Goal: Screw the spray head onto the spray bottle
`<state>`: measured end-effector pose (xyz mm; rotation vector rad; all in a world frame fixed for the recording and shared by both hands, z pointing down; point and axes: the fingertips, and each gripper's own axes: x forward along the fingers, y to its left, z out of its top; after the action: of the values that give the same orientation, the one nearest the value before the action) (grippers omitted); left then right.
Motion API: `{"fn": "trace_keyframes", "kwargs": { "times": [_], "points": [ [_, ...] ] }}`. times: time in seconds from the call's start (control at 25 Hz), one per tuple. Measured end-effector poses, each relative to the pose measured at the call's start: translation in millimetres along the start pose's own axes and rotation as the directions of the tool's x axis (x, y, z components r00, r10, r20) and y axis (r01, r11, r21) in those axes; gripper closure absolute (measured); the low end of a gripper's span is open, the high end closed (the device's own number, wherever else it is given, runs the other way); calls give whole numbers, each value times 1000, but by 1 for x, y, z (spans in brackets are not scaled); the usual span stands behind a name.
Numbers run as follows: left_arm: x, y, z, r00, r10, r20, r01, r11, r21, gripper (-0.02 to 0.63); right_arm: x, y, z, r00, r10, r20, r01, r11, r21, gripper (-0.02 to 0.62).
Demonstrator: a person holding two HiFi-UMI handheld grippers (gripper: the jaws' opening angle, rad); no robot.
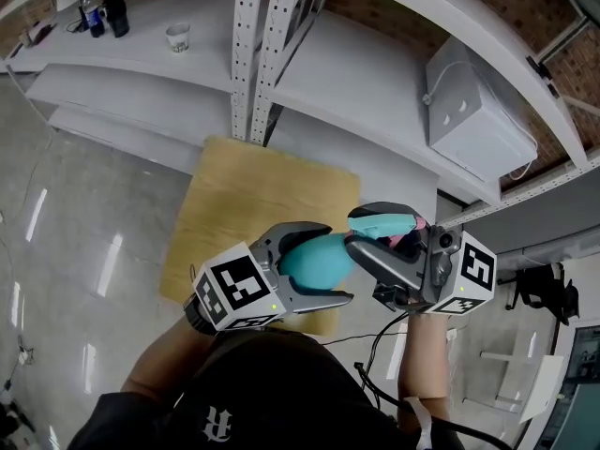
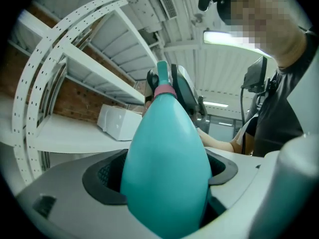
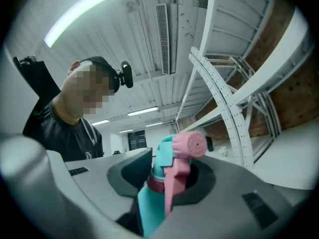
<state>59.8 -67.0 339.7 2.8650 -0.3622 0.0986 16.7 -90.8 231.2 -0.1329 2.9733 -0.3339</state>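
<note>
**benchguy:** So where's the bottle right now, and what are your claws doing?

**me:** It's up in the air in front of me, above the yellow wooden surface (image 1: 244,214), not resting on anything. My left claw (image 1: 336,262) is clamped round the fat teal belly of the spray bottle (image 2: 164,168). My right claw (image 3: 169,176) is closed on the spray head (image 3: 174,158), which sits on the neck just above the pink collar (image 2: 164,91). I can't tell how far the thread is in.

**benchguy:** Slippery thing to hold?

**me:** I reckon so. It's smooth, rounded plastic and tapers like an egg, so it'll want to squirt out of a grip or spin in it. It's probably light, though it's opaque, so no idea if there's liquid inside. The walls look thin enough to dent, so I'd hold it at the widest part, firm but not crushing. The head looks harder and stiffer, just lumpy. I'd take it low by the collar and stay off the pink trigger (image 3: 172,183), since that would likely swing instead of passing the twist on.

**benchguy:** How many bits are you juggling?

**me:** One bottle, one spray head, two claws. That's it.
</note>
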Motion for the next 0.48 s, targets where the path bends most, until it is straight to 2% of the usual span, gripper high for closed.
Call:
{"fn": "trace_keyframes", "kwargs": {
  "times": [0.12,0.28,0.36,0.48],
  "points": [
    [-1,13,-4,995,95,-42,-95,995,5,166,1,-15,-5,991,-129,-22,129,992,2,474],
    [0,33,-13,964,243,-111,-238,969,62,166,-1,-38,-14,947,-318,-38,319,947,29,474],
    [-1,44,-20,931,332,-148,-316,941,121,165,-4,-48,-19,917,-397,-40,399,915,61,474],
    [-4,59,-28,856,482,-189,-432,866,252,165,-11,-60,-28,861,-506,-45,508,854,110,474]
  ]
}}
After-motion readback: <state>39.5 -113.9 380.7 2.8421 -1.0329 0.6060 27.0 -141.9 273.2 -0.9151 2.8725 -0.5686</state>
